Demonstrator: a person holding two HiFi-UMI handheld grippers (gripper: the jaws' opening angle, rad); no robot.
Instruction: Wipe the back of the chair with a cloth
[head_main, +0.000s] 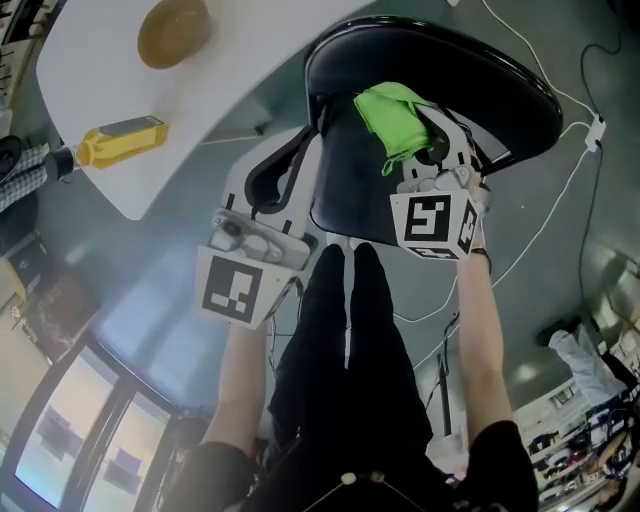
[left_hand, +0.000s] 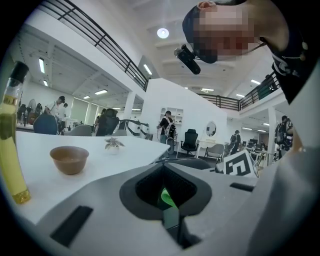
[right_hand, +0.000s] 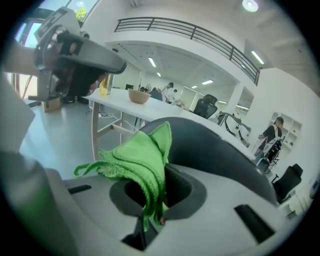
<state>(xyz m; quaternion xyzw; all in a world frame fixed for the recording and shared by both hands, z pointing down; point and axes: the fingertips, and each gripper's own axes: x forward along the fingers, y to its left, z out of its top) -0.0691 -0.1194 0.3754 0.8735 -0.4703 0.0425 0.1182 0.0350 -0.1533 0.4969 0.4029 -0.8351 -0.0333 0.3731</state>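
Two hand-held grippers: right hand-held gripper clamped on green cloth, over black chair back; left hand-held gripper closed, empty. Wiping step, judged; next, press cloth down, sweep along back.

Cloth bright green; chair black; bowl brown; bottle yellow, black cap; table white.
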